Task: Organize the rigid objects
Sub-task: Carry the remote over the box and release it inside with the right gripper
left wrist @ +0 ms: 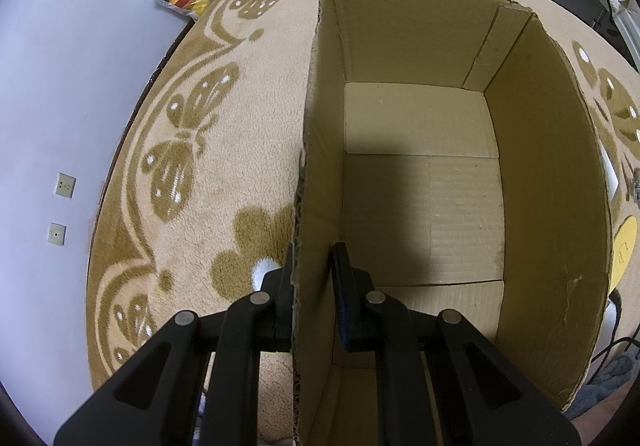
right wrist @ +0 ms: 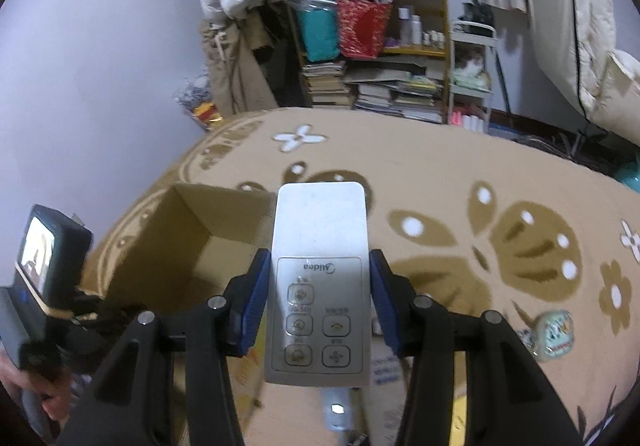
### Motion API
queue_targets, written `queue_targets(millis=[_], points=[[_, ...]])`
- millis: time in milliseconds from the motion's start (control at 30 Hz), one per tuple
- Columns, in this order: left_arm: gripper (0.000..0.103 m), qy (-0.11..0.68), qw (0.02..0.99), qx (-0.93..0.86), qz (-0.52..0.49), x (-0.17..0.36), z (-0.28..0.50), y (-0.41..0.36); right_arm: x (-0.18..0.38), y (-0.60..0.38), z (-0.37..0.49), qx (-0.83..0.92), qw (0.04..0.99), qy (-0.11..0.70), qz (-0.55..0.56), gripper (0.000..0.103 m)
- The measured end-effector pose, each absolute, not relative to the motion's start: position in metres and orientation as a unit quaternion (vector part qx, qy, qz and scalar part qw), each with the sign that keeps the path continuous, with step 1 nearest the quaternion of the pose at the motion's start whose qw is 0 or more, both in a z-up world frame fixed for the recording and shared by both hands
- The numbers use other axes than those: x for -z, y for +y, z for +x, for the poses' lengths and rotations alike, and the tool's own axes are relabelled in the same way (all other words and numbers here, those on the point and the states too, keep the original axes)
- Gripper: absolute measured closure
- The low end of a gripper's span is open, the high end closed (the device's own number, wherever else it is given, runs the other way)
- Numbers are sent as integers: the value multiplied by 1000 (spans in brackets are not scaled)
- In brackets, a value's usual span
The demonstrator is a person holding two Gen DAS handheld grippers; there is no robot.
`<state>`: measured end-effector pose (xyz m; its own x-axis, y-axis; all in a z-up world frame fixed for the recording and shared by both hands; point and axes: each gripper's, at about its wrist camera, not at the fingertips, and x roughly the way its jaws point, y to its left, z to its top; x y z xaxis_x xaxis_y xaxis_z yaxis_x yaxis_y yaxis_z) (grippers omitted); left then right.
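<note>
A: Where are the task's things?

B: My right gripper (right wrist: 320, 302) is clamped on the white remote (right wrist: 318, 278), frame centre; the empty cardboard box (left wrist: 420, 174) sits on the blanket (left wrist: 248, 126). My left gripper (left wrist: 310, 294) straddles the box's left wall; whether it pinches, I cannot tell.

A: How do I place it well?

B: Steady the wall, carry the remote over the opening, lower flat, then release.
</note>
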<state>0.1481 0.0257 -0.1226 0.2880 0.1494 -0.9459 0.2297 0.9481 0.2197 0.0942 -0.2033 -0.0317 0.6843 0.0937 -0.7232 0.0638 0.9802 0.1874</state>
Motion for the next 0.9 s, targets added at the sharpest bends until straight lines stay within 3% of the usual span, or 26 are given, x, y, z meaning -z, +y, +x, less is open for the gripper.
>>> queue_targets(millis=[900], points=[[90,593,791,32,150,122,147,29,53,-128,133,-75,886,444,109,51]])
